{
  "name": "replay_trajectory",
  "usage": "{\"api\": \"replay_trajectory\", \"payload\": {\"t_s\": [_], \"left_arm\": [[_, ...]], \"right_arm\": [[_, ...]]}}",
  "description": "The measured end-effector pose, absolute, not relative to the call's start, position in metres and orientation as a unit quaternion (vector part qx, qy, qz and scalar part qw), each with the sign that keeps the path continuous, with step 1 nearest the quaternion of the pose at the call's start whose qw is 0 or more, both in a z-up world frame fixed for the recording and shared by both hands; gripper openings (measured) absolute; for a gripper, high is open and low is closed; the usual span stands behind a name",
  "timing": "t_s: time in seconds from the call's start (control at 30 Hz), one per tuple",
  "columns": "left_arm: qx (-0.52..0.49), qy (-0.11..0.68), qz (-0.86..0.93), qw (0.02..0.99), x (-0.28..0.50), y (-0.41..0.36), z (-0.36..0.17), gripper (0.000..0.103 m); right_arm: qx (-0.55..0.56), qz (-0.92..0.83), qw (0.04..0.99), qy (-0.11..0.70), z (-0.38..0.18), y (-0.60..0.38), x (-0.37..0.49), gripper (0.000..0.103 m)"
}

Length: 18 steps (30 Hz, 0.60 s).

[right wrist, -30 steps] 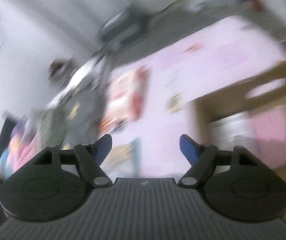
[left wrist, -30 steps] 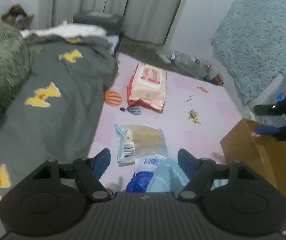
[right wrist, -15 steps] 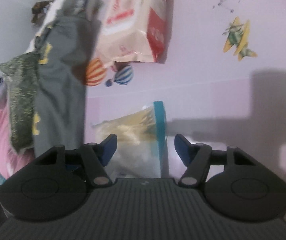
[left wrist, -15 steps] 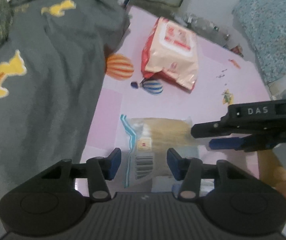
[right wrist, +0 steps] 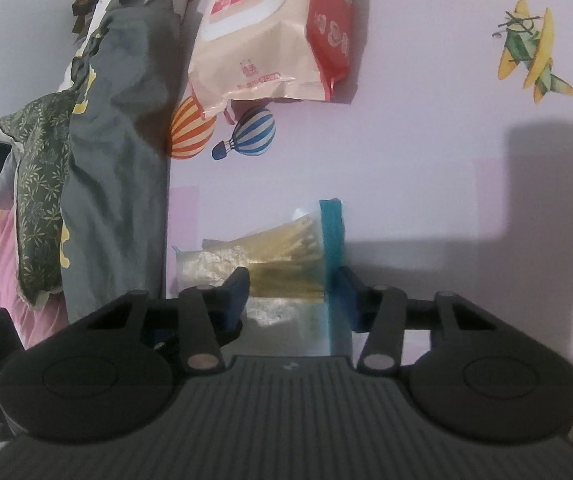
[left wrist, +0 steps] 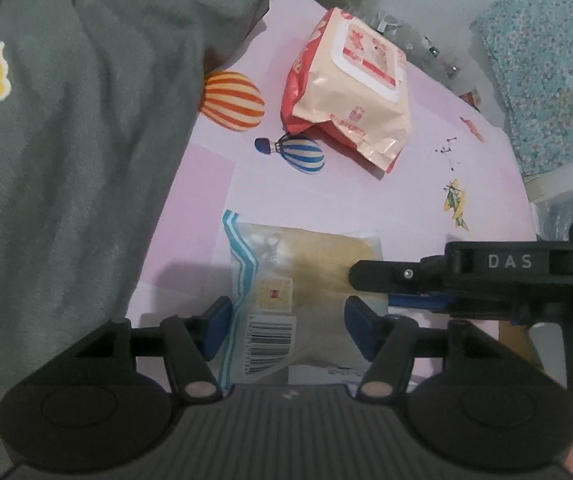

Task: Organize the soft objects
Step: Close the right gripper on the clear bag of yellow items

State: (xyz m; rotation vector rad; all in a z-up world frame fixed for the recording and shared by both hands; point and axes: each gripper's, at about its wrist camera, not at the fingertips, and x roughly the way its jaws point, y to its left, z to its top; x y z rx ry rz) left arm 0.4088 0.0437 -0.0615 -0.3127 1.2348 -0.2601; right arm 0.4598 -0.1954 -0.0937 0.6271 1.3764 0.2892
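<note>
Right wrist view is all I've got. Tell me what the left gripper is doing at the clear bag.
Observer: The left gripper is open, its fingers straddling the near end of the clear bag.
Operator: Say what's on that end.
Observer: A barcode label, with a small yellow sticker just beyond it.
Operator: Report what lies past the far side of the mat.
Observer: A teal patterned cushion stands at the wall, beyond the pink mat.
</note>
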Motion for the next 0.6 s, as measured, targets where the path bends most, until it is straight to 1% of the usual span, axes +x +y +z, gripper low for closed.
{"api": "replay_trajectory", "payload": {"t_s": [0.07, 0.23, 0.43, 0.6], "left_arm": [[-0.146, 0.570, -0.123, 0.799, 0.408, 0.045, -0.056, 0.062], [-0.142, 0.546, -0.127, 0.816, 0.399, 0.047, -0.027, 0.061], [-0.117, 0.508, -0.140, 0.842, 0.378, 0.033, 0.024, 0.061], [-0.097, 0.482, -0.165, 0.855, 0.352, 0.004, 0.064, 0.061]], "right_arm": [[0.292, 0.134, 0.719, 0.617, -0.090, -0.197, 0.458, 0.038], [0.304, 0.144, 0.726, 0.600, -0.072, -0.200, 0.456, 0.036], [0.314, 0.163, 0.742, 0.569, -0.028, -0.208, 0.445, 0.036], [0.327, 0.176, 0.757, 0.538, 0.011, -0.233, 0.421, 0.036]]}}
